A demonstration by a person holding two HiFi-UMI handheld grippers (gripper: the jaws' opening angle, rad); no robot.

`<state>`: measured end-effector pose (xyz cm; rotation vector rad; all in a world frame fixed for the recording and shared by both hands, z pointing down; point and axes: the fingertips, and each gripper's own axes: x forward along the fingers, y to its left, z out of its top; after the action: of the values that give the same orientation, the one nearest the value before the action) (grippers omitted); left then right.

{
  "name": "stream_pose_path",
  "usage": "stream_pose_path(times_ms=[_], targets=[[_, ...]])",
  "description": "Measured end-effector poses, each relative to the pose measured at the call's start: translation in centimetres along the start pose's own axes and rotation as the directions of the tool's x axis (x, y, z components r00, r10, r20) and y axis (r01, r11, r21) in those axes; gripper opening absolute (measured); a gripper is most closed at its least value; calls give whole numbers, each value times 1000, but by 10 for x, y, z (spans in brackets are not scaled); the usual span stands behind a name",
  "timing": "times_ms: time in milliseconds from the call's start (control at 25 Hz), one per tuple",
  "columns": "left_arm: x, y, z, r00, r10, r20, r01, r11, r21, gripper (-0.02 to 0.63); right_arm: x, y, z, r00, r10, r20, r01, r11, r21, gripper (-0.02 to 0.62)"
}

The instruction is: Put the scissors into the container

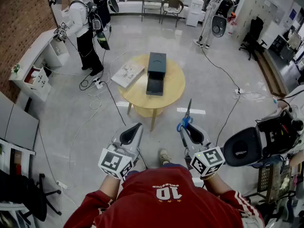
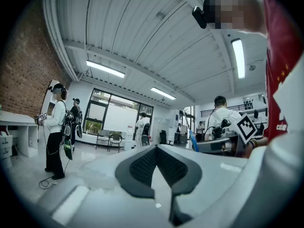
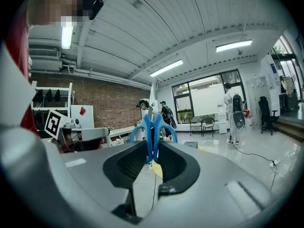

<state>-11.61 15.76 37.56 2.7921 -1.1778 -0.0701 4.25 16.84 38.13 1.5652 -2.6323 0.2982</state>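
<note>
A pair of blue-handled scissors is held upright, with my right gripper shut on its handles and the blades pointing away from me toward the table. In the right gripper view the scissors stand between the dark pads of the right gripper. The dark container, a box with an open tray at its near end, sits on the round yellow table ahead, well beyond both grippers. My left gripper is shut and holds nothing; in its own view the left gripper points across the room.
A white book lies on the table's left side. Cables trail over the floor by the table. A person with gear stands by a white shelf at far left, another person at far right. Dark equipment stands at my right.
</note>
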Motion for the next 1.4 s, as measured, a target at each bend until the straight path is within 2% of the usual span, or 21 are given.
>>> stream_pose_path(times_ms=[680, 1160, 1400], targets=[[-12, 8, -1, 1000, 3, 12, -3, 999, -38, 3, 0, 12, 1, 1000, -5, 9, 6, 1000, -30, 77], [-9, 16, 14, 997, 56, 51, -57, 998, 11, 3, -4, 3, 18, 994, -36, 107, 41, 998, -51, 78], [-8, 14, 7, 997, 65, 46, -65, 998, -1, 3, -1, 2, 13, 994, -32, 108, 37, 998, -43, 80]])
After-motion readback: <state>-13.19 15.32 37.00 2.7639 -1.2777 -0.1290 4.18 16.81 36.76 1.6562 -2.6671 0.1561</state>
